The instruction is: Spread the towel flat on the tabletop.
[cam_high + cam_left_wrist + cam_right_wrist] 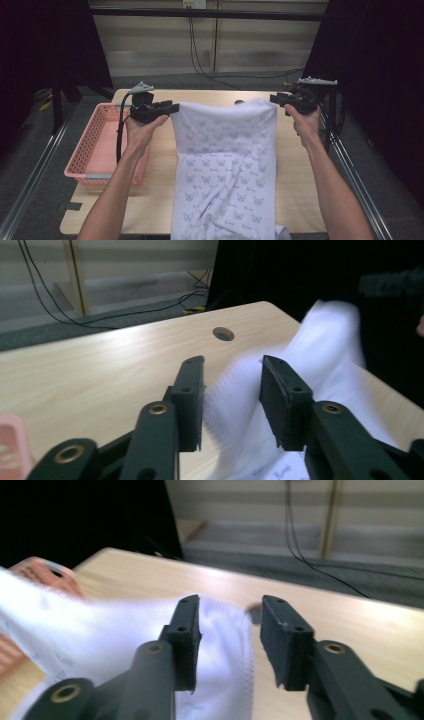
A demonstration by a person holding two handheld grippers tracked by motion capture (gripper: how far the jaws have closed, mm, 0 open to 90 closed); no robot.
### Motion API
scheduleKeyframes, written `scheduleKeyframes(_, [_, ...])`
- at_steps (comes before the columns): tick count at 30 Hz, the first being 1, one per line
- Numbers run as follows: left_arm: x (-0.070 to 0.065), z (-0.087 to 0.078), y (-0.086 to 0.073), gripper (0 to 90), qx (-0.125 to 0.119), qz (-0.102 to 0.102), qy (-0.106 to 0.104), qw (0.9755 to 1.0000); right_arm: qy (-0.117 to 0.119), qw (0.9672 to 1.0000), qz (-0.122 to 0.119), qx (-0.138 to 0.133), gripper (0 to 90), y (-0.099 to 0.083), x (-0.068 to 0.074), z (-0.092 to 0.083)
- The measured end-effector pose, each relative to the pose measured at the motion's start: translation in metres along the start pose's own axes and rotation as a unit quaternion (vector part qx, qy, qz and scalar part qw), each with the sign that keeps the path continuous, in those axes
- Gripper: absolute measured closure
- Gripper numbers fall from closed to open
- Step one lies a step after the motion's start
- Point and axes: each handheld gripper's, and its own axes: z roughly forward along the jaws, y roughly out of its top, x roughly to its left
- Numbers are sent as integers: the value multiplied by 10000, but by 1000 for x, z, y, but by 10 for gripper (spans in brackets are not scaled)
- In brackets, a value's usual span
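A white cloth printed with small grey butterfly-like motifs (227,165) is draped down the middle of the light wooden table (295,185), its top edge raised between the two hands and its lower end hanging over the near edge. The left gripper (172,107) and the right gripper (274,98) each sit at an upper corner with jaws apart; cloth lies in each gap, blurred, apparently unpinched. A pink plastic mesh basket (90,150) stands at the table's left.
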Motion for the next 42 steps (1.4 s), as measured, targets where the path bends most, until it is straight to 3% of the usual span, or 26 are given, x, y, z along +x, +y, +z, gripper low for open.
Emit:
scheduleKeyframes(3, [-3,4,-7,610,164,142,129,9997,4,10000,23,25,551,-13,0,-5])
scheduleKeyframes(8, [-13,1,-20,628,224,123,-112,9996,427,9988,-187,180,544,-38,14,-22])
scheduleKeyframes(13, [-31,-6,-46,636,382,219,-305,9986,750,9966,-186,298,517,-71,28,-41])
scheduleKeyframes(17, [-46,-16,-72,638,532,281,-606,9963,1018,9929,-302,533,512,-100,46,-52])
scheduleKeyframes(18, [-49,-17,-78,648,573,298,-631,9959,1066,9911,-392,694,513,-110,52,-53])
scheduleKeyframes(21, [-60,-20,-107,666,929,289,-757,9924,1198,9857,-439,1097,499,-134,63,-49])
scheduleKeyframes(26, [-73,-23,-155,641,1585,375,-1090,9806,1356,9731,-705,1726,456,-173,81,-46])
scheduleKeyframes(28, [-76,-22,-172,607,1749,245,-1195,9770,1463,9692,-711,1848,447,-182,87,-45])
scheduleKeyframes(29, [-79,-20,-177,608,1864,227,-1243,9743,1454,9657,-802,1997,445,-186,91,-43])
scheduleKeyframes(30, [-83,-20,-179,608,1927,340,-1223,9730,1392,9622,-996,2120,451,-189,95,-41])
scheduleKeyframes(31, [-89,-20,-180,607,1998,568,-1252,9701,1360,9607,-1134,2138,466,-192,97,-40])
scheduleKeyframes(32, [-91,-20,-181,607,2006,613,-1285,9693,1253,9592,-1398,2112,543,-193,100,-41])
scheduleKeyframes(34, [-96,-18,-186,607,2118,686,-1237,9670,1062,9592,-1582,2088,706,-193,99,-42])
scheduleKeyframes(37, [-97,-17,-187,602,2061,712,-1200,9685,981,9602,-1421,2194,861,-193,85,-51])
scheduleKeyframes(40, [-96,-15,-187,631,2017,730,-1137,9701,911,9630,-1160,2254,876,-196,73,-64])
scheduleKeyframes(42, [-96,-15,-188,728,2082,746,-1082,9692,984,9615,-1081,2328,879,-199,70,-73])
